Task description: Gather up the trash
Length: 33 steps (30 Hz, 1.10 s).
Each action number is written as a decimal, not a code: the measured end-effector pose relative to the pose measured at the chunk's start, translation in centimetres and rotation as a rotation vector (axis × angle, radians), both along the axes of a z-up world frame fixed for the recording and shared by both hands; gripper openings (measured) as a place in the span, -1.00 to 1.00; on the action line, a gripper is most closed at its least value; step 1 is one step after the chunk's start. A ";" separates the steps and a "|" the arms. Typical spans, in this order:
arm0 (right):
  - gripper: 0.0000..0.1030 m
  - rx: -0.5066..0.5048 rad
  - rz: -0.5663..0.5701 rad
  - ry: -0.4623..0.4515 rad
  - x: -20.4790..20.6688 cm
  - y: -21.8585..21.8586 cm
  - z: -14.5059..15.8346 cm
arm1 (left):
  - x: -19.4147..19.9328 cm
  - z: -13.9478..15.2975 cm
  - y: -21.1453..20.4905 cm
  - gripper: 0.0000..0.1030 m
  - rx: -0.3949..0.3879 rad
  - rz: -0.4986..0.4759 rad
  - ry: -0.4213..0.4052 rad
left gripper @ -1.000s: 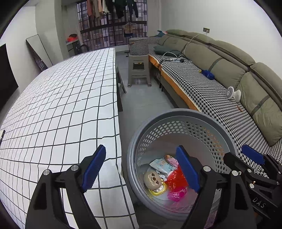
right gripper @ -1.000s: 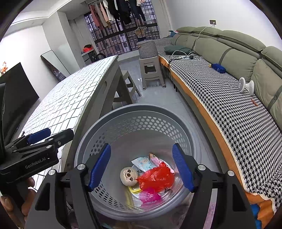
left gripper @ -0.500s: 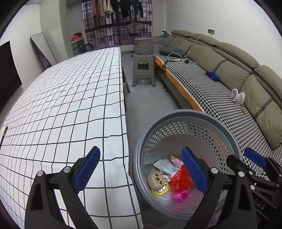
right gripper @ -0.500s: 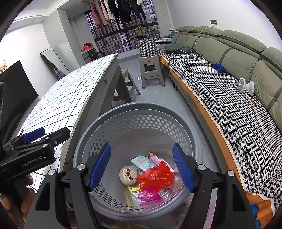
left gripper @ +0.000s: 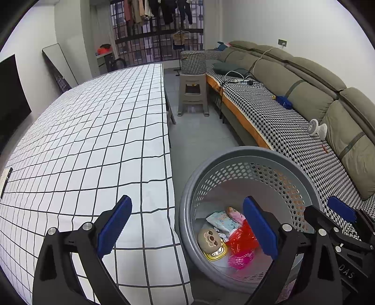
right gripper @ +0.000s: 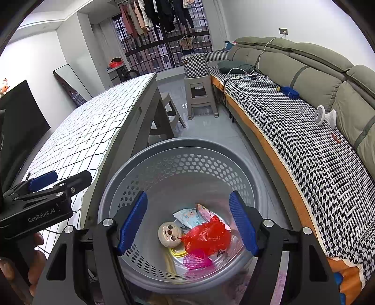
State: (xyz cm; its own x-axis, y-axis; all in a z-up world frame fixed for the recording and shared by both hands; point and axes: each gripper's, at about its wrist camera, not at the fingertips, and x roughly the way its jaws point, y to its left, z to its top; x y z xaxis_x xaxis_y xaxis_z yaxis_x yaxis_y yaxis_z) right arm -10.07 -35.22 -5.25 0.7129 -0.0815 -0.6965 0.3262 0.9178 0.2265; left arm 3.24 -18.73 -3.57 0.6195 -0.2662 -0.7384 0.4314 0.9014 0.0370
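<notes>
Left wrist view: the left gripper (left gripper: 185,226) hangs over the table's near right edge, jaws spread wide and holding nothing. The table (left gripper: 93,131) wears a white cloth with a black grid. A grey perforated basket (left gripper: 236,154) stands on the floor just beside that edge, between table and sofa (left gripper: 293,93).

In the basket lie a red plastic bag (left gripper: 241,239), a round plush face (left gripper: 209,237), a pale printed packet (left gripper: 222,221), a pink mesh ball (left gripper: 240,259) and a gold-rimmed piece (left gripper: 216,253) under the plush.

Right wrist view: the right gripper (right gripper: 187,224) hovers directly above the basket (right gripper: 178,145), jaws likewise wide apart and empty, with the bag (right gripper: 206,237) and plush (right gripper: 170,233) between its blue pads (right gripper: 132,220).

A houndstooth cover runs along the sofa seat, carrying a small white fan (right gripper: 324,116), a blue object (right gripper: 289,91) and a cable with a power strip (right gripper: 243,76). A grey stool (right gripper: 201,96) with a houndstooth cushion stands past the table's far end. Clothes (right gripper: 154,14) hang before a barred window, a mirror (right gripper: 72,82) leans on the left wall, and a dark screen (right gripper: 21,115) sits left of the table.

The left gripper's body reads "GenRobot.AI" in the right wrist view; "DAS" shows on the right gripper's body in the left wrist view.
</notes>
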 end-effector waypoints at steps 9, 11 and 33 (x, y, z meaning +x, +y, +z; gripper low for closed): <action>0.35 -0.004 -0.004 -0.005 -0.2 0.2 0.2 | 0.1 0.0 0.2 0.85 0.001 0.002 0.003; 0.36 -0.005 -0.003 -0.006 -0.2 0.3 0.3 | 0.1 0.0 0.2 0.86 0.003 0.004 0.003; 0.38 -0.005 -0.001 -0.006 -0.3 0.4 0.1 | 0.1 -0.3 0.2 0.88 0.020 0.024 0.003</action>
State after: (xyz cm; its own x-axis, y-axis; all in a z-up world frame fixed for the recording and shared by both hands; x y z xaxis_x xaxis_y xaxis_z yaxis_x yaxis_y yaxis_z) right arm -10.37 -34.80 -5.14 0.7170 -0.0859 -0.6918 0.3259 0.9185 0.2238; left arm 3.29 -18.51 -3.89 0.6237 -0.2362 -0.7451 0.4095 0.9107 0.0541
